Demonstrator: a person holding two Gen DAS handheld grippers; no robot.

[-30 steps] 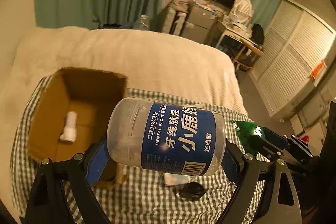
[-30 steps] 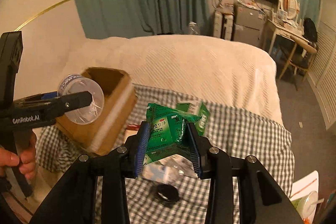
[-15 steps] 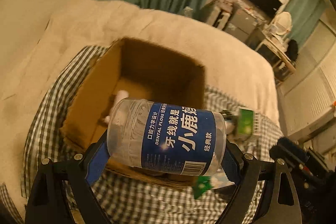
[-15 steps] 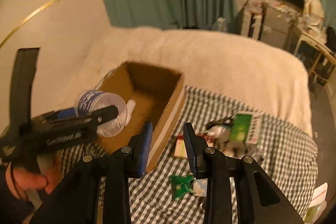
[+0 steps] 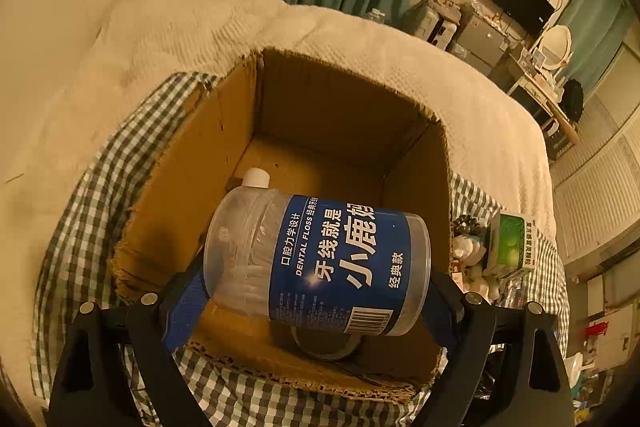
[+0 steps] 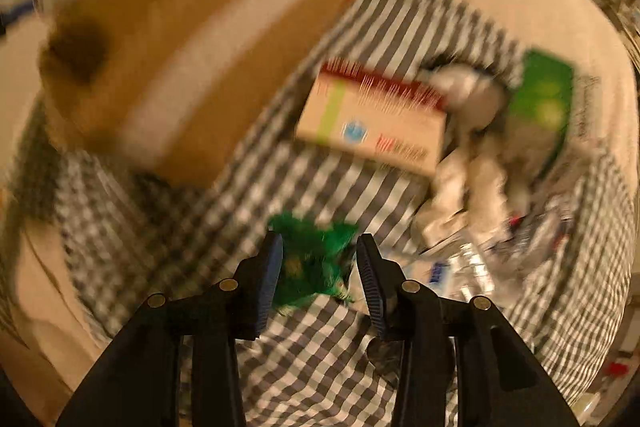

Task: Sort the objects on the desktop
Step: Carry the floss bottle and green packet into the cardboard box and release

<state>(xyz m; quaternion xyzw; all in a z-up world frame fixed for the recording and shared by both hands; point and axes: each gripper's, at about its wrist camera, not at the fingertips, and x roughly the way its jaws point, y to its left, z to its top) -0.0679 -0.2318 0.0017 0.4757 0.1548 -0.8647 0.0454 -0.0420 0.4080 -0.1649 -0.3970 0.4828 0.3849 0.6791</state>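
A bed [image 5: 360, 39] covered by a cream textured blanket is seen. A grey-and-white checked cloth [image 5: 92, 195] is spread over its near part. On the cloth, an open cardboard box [image 5: 192, 187] is placed at the left. To its right, a tan carton with a red edge [image 6: 372, 123], a green-and-white carton [image 5: 510, 247], crumpled white items [image 6: 468, 167] and a crumpled green packet [image 6: 312, 259] are found lying close together. Finer detail is lost to blur.

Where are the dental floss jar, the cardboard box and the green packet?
dental floss jar [image 5: 340, 259], left wrist view, on its blue label.
cardboard box [image 5: 340, 107], left wrist view, on the inside of its far wall.
green packet [image 6: 316, 259], right wrist view, on its crumpled middle.
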